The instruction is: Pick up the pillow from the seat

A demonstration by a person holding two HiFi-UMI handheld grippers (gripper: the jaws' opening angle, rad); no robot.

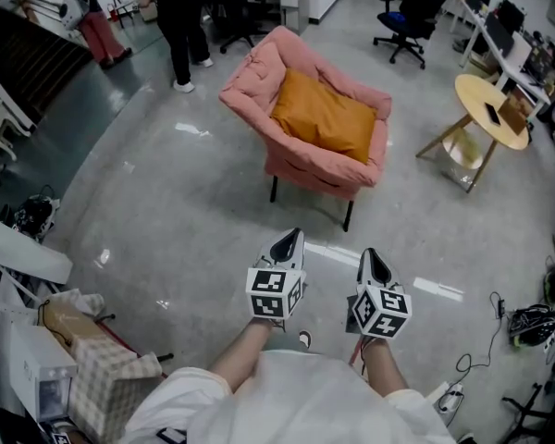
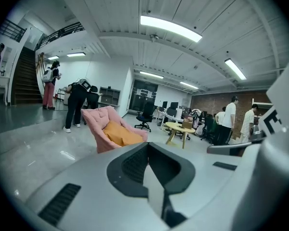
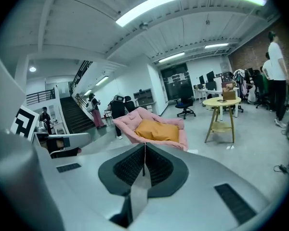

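Orange pillow (image 1: 324, 117) on pink chair (image 1: 259, 70), untouched | left tool (image 1: 293, 236) closed, empty | right tool (image 1: 371, 254) closed, empty

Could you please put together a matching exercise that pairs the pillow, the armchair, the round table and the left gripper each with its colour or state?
Column one:
1. pillow
2. armchair
3. round table
4. left gripper

Column two:
a. pink
b. shut, with nothing in it
c. orange
d. pale wood

Pairs: 1-c, 2-a, 3-d, 4-b.
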